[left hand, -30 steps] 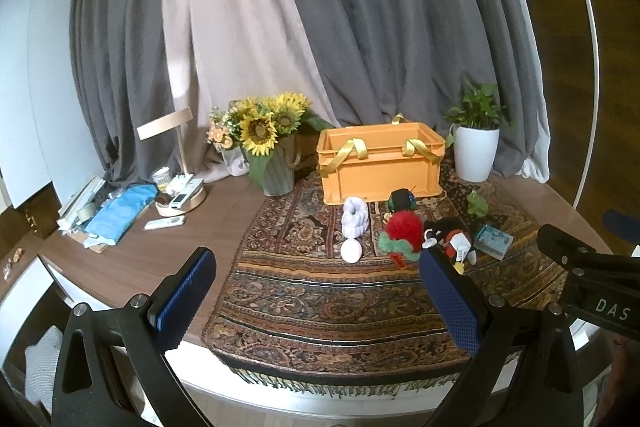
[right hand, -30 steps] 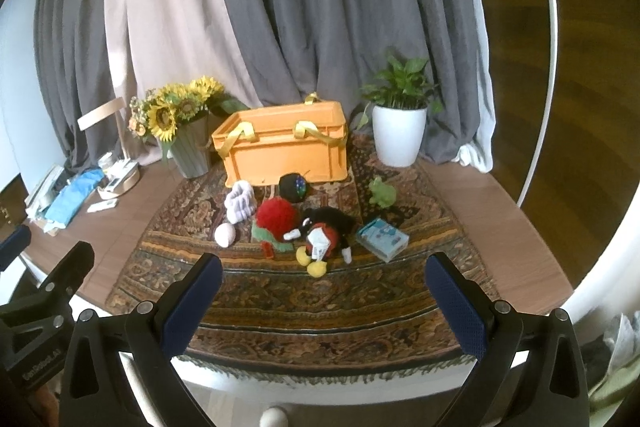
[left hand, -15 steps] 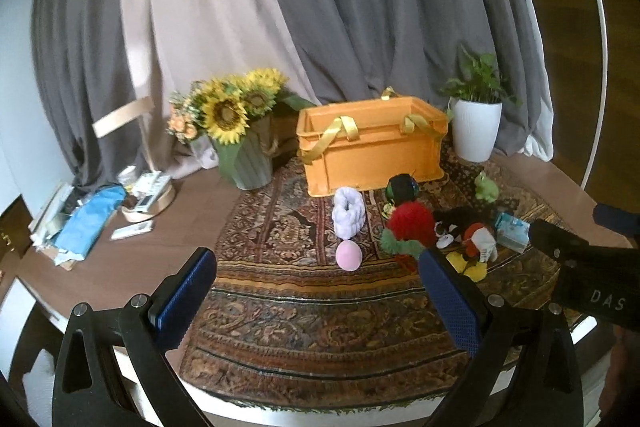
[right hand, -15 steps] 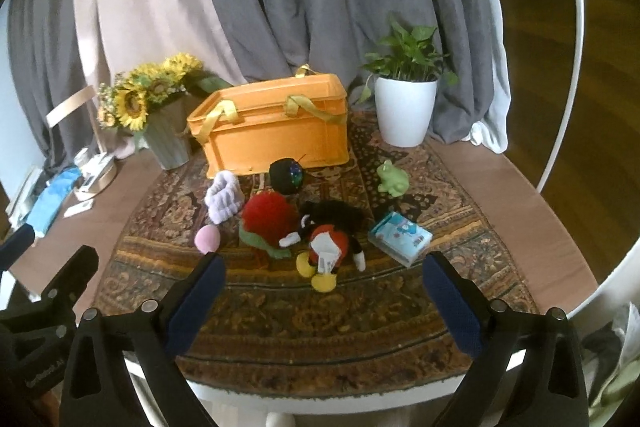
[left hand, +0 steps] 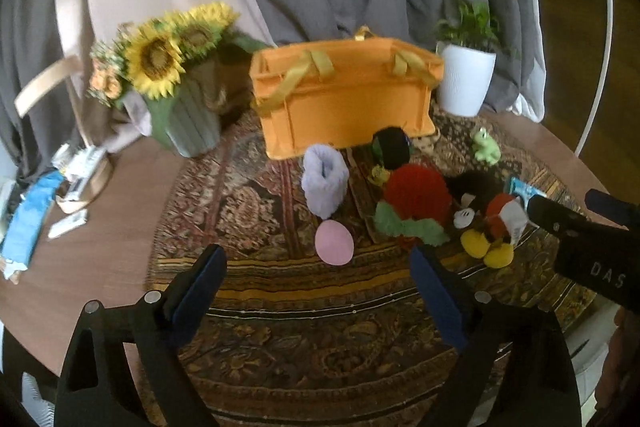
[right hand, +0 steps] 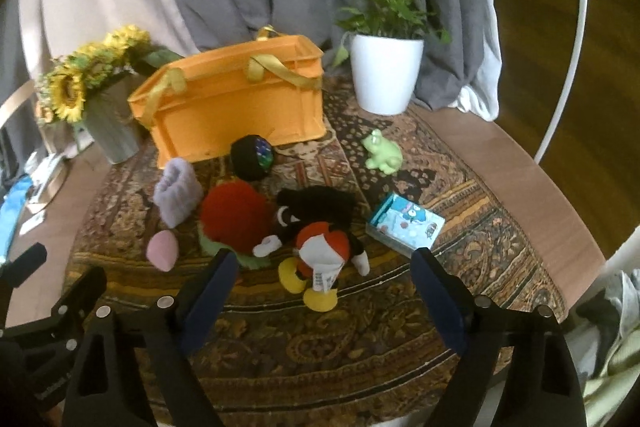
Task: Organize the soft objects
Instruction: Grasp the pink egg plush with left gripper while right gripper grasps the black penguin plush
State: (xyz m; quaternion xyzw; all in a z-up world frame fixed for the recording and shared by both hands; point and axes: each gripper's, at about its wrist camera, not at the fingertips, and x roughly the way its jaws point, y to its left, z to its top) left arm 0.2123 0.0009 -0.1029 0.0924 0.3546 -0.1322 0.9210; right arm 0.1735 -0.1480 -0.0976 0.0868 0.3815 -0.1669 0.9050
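Left wrist view: we see left gripper (left hand: 316, 279) w/ jaws wide, just been closing a bit, nothing between pads, hovering over rug (left hand: 280, 299). Ref = orange crate (left hand: 344, 103). L to R in front of crate: lavender plush (left hand: 324, 183), pink egg (left hand: 334, 242) nearer us, red plush (left hand: 416, 193), mouse toy (right hand: 320, 247). Right gripper (right hand: 320, 287) same: wide, closing slightly, empty, short of mouse toy.

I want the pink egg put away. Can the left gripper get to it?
Probably yes. The pink egg lies alone on the rug, just ahead of the open left gripper, with nothing between them.
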